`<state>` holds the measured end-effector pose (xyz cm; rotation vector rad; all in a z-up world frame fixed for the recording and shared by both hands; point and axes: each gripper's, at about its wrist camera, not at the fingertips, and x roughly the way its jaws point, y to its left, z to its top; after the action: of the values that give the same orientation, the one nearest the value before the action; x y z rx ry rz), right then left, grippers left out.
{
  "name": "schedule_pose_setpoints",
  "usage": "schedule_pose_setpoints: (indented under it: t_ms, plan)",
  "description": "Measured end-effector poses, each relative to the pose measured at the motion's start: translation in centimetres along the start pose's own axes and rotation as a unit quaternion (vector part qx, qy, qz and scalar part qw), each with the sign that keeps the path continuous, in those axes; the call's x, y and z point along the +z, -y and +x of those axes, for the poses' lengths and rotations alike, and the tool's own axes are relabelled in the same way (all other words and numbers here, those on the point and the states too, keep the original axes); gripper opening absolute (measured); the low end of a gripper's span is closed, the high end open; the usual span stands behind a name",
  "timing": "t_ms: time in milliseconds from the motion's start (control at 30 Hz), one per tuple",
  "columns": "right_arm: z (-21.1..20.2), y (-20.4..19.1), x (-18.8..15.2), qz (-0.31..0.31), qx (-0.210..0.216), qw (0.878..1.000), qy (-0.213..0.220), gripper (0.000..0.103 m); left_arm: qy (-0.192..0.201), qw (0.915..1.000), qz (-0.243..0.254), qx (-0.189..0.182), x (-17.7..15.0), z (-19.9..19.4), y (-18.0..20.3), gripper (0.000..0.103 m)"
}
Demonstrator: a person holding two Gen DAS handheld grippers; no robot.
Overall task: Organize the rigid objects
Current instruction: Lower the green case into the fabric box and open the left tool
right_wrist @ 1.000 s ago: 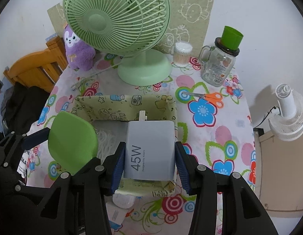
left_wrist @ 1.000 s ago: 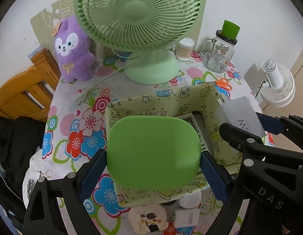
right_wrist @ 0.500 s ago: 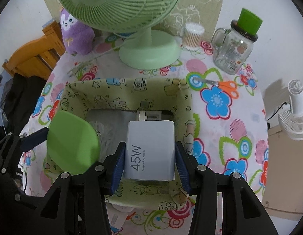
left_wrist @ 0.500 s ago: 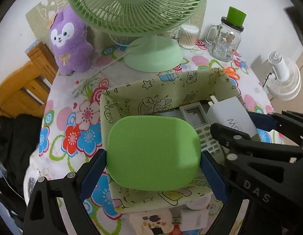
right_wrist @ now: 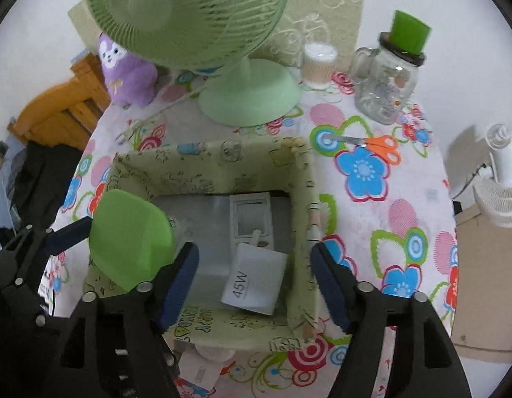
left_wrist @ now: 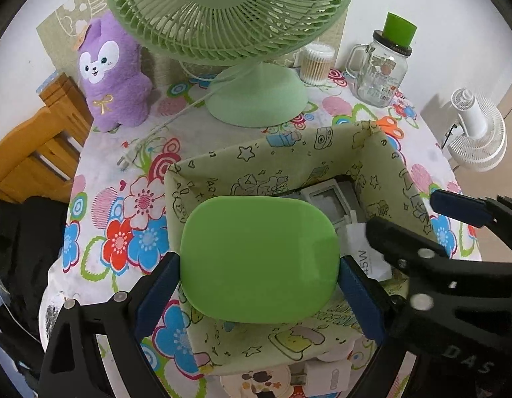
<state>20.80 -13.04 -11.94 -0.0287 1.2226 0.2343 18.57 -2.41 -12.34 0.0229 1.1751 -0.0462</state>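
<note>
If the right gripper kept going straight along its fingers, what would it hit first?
Most likely the white charger lying in the fabric box, directly between the open right gripper fingers; depth is hard to judge.

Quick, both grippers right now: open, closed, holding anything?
Left gripper: closed on the green rounded case, held over the fabric storage box.
Right gripper: open, empty; the 45W charger lies inside the box.

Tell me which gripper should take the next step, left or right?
Left. The left gripper is shut on the green case, held over the fabric box, so dropping it in comes next. The right gripper is open and empty; its 45W charger already lies inside.
</note>
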Motion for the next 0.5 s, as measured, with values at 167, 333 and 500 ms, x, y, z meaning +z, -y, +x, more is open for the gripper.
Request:
schedule_pose_setpoints:
  t_ms: [167,333,500]
  plan:
    - [-0.4,1.6,-0.4,0.024,-0.007,1.000,0.004,0.076,-0.010,0.9996,0.001,-0.025,0.4,0.7,0.9,0.095]
    - [0.2,3.4,-1.4,0.050,-0.013,0.999,-0.011,0.076,-0.022,0.9992,0.015,-0.030,0.4,1.8,2.2,0.095]
    - [0.6,4.1,-2.0,0.057,-0.015,0.998,-0.019,0.076,-0.032,0.9990,0.022,-0.023,0.3,2.6,2.8,0.096]
